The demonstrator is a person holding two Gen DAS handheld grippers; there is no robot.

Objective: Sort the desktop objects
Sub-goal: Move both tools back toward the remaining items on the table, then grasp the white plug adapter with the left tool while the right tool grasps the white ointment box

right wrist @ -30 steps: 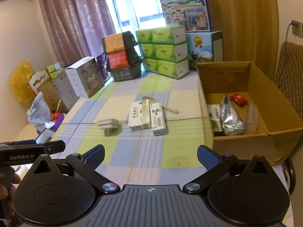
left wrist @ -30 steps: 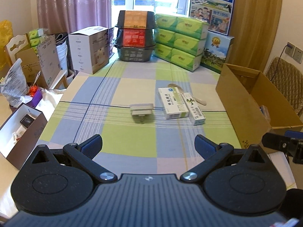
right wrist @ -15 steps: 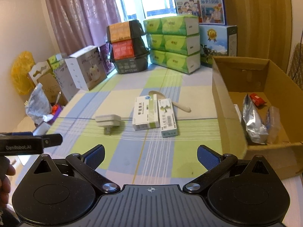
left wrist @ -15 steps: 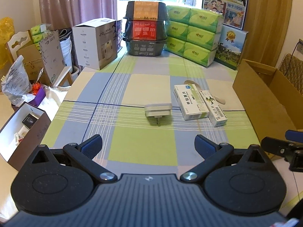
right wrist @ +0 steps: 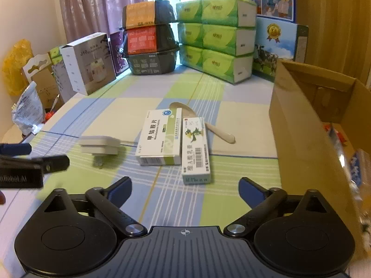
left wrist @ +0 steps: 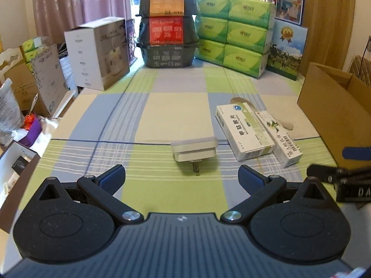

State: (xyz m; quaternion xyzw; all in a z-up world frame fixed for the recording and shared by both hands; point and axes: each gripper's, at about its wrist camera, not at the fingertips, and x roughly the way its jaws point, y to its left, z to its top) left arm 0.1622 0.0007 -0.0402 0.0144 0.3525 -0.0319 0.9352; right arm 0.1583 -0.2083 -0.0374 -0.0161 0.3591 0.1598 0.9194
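Both hand-held grippers hover low over the checked tablecloth (left wrist: pixel 176 113) with their jaws spread wide and nothing between them. The left gripper (left wrist: pixel 182 177) points at a white plug adapter (left wrist: pixel 194 148) that lies on the cloth just ahead of its blue-padded fingertips (left wrist: pixel 113 178), its metal prongs facing the camera; the pads sit to either side of the adapter's line but do not touch it. In the right wrist view the right gripper (right wrist: pixel 185 188) is likewise fully open and empty, aimed at two medicine cartons lying side by side and touching: a wider white-and-green box (right wrist: pixel 161 137) and a narrow box with a barcode (right wrist: pixel 196 150), whose near end lies just ahead of the gap between the fingers. A pale spoon (right wrist: pixel 206 124) lies behind the cartons, its bowl partly hidden by the wider one and its handle reaching toward the right. To the right stands an open cardboard box (right wrist: pixel 299 127), with a few wrapped items blurred inside it. Each gripper shows at the edge of the other's view: the right one at the right edge of the left wrist view, the left one at the left edge of the right wrist view, beside the adapter. Along the far edge of the table stand green tissue packs (left wrist: pixel 234 33), stacked dark containers (left wrist: pixel 167 30) and a white carton (left wrist: pixel 99 51).
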